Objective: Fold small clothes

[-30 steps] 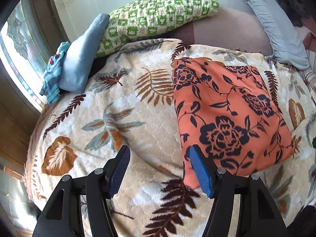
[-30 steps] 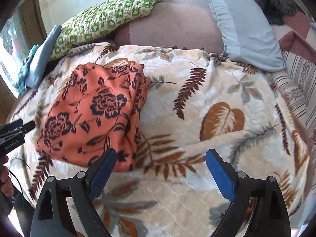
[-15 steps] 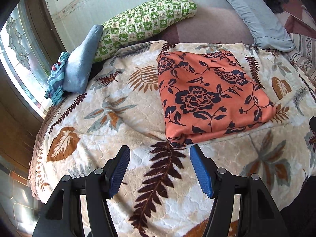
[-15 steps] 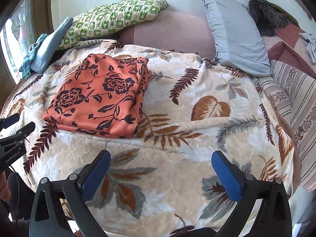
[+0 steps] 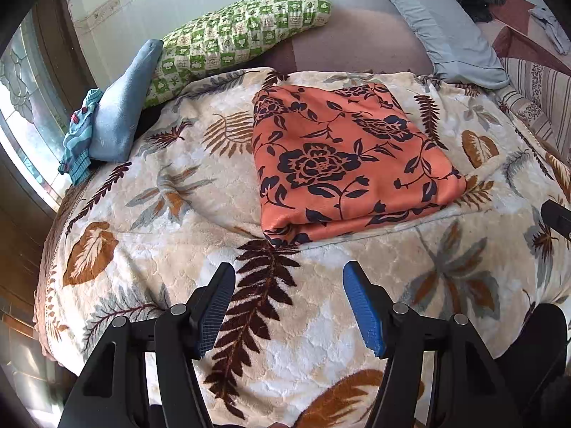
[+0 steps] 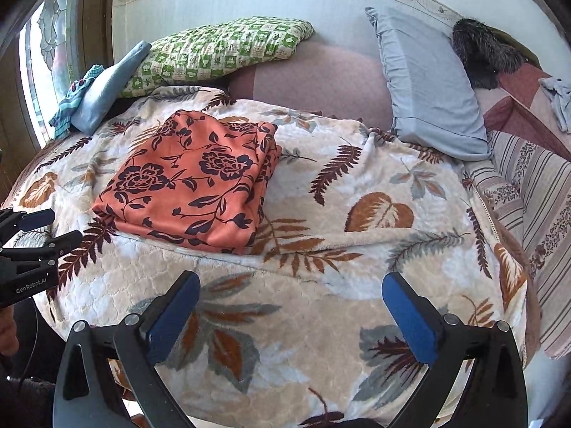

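Since the orange garment (image 5: 342, 164) already lies as a neat folded rectangle on the blanket (image 5: 150, 235), folding looks done; left gripper (image 5: 289, 306) and right gripper (image 6: 291, 315) hover short of it, fingers apart, empty.

Both tongs hang apart with nothing between their blue pads. The left tongs (image 5: 289, 306) stand moderately spread; the right tongs (image 6: 291, 315) gape wider. In the right wrist view the left tongs (image 6: 39, 232) show at the left edge.
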Tool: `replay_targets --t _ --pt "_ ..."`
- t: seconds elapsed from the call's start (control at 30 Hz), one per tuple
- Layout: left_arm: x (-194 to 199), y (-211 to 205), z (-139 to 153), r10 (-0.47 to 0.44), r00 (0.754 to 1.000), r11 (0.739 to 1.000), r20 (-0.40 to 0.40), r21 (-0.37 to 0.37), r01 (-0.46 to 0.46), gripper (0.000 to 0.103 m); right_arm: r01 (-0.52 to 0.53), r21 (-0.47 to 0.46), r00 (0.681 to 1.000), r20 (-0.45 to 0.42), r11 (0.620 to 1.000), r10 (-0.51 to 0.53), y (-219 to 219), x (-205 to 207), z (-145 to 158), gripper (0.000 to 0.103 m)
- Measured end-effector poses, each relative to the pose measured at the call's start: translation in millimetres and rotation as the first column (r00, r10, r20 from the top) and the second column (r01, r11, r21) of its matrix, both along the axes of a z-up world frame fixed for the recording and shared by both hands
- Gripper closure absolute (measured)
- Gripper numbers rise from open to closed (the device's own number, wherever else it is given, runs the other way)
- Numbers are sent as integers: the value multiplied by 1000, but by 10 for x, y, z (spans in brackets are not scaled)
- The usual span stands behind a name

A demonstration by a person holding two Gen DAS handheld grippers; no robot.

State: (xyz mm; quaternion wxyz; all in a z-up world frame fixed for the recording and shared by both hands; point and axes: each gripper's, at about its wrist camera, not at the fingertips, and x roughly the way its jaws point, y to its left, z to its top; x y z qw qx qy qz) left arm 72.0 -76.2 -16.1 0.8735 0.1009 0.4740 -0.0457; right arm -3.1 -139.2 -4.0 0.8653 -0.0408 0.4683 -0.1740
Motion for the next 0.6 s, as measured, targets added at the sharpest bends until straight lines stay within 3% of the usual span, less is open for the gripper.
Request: replay_targets --t 0.3,0.6 --pt "-71 -62 46 -18 1000 1000 -4 -8 18 40 43 12 999 -15 999 -43 -80 -60 -57 1" --pt "-115 -164 204 -21 999 999 43 -25 22 40 53 -3 998 -34 999 -53 -101 -65 -83 1"
